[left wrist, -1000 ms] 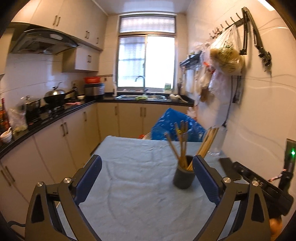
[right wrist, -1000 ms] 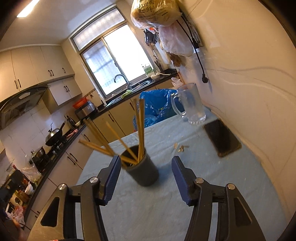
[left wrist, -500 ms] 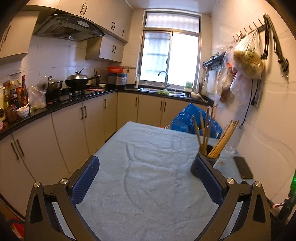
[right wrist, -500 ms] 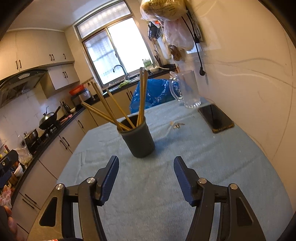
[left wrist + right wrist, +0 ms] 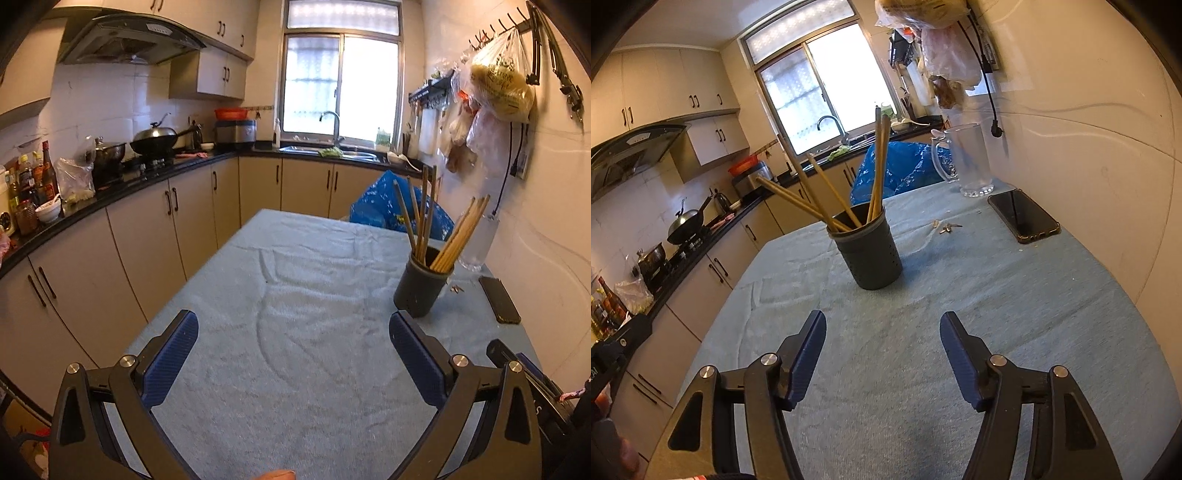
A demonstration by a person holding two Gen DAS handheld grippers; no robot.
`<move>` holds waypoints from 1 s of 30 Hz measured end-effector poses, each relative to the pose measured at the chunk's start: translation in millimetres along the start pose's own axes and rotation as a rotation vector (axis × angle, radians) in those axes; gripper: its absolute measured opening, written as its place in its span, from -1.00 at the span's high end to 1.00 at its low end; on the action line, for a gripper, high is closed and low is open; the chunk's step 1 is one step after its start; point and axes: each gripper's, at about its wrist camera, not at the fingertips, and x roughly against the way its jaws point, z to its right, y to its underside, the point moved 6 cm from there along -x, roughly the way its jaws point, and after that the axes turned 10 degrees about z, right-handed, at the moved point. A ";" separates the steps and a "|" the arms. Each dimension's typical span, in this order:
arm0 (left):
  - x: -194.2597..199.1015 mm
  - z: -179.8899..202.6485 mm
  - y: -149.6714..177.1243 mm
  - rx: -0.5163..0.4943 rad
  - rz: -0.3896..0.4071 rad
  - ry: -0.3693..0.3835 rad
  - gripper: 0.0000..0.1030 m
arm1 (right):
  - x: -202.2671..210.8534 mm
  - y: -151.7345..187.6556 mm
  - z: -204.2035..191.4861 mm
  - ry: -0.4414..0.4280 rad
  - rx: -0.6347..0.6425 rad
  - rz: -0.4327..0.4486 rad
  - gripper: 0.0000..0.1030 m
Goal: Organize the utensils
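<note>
- The chopsticks [image 5: 827, 192] are all seen standing in the dark holder [image 5: 868, 251], fanned out: some lean toward the kitchen counter side, two stand nearly upright; none is seen lying loose on the bench [image 5: 960, 295]
- The holder stands on the cloth-covered bench, toward its wall-side edge and nearer the far end than the near one; in the left wrist view the holder [image 5: 423, 284] lies just beyond the left gripper's wall-side finger
- Beside the holder, toward the wall edge, a small bunch of keys [image 5: 947, 228], a phone [image 5: 1023, 216] and a glass mug [image 5: 967, 162] at the far wall corner are seen, all apart from the holder
- The right gripper [image 5: 882, 354] is seen with jaws parted and nothing between them; its jaws have just been opening; it sits short of the holder, aimed at it
- The left gripper [image 5: 293, 354] is spread wide and holds nothing, over the bare middle of the bench
- The step in hand is judged to be either the close of the gathering or a pause ahead of a fresh reach; which cannot be told
- If more is wanted, the next move would call for a pinch on single sticks to bunch them, the holder being steadied against tipping
</note>
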 end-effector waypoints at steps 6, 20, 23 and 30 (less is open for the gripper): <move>-3.4 6.7 7.2 -0.036 -0.009 -0.002 -0.99 | -1.7 3.9 2.2 0.014 -0.007 -0.008 -0.36; -9.1 11.9 17.9 -0.034 -0.052 0.016 -0.99 | -1.6 7.2 3.1 0.038 0.012 -0.008 -0.38; -9.0 13.3 18.9 -0.038 -0.056 0.020 -0.99 | 0.9 6.0 0.9 0.049 0.035 0.009 -0.39; -8.9 16.1 21.4 -0.049 -0.065 0.028 -0.99 | 7.0 1.0 -1.9 0.079 0.092 0.054 -0.43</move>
